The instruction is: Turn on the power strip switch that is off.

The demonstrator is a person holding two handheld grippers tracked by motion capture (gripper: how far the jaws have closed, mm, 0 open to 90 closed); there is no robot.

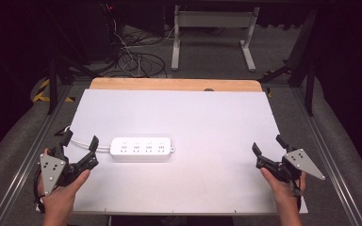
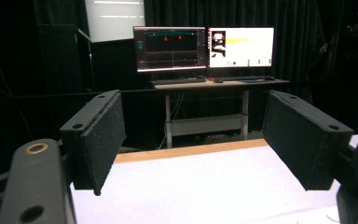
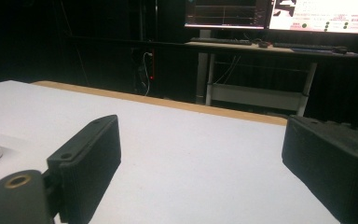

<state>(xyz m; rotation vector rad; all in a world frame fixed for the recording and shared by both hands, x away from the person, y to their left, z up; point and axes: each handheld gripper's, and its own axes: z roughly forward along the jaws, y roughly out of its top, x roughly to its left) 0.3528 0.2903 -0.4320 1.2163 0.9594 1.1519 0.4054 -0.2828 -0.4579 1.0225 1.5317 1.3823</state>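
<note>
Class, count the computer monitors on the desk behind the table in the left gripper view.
2. Both stand side by side on the desk beyond the table: the dark-screened monitor at left, the bright-screened monitor at right, touching edges. None seems hidden.

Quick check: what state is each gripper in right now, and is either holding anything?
Left gripper: open, holding nothing, beside the power strip.
Right gripper: open, holding nothing, over bare table.

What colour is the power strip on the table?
White, cord included. The power strip shows best in the high view, on the white table.
</note>
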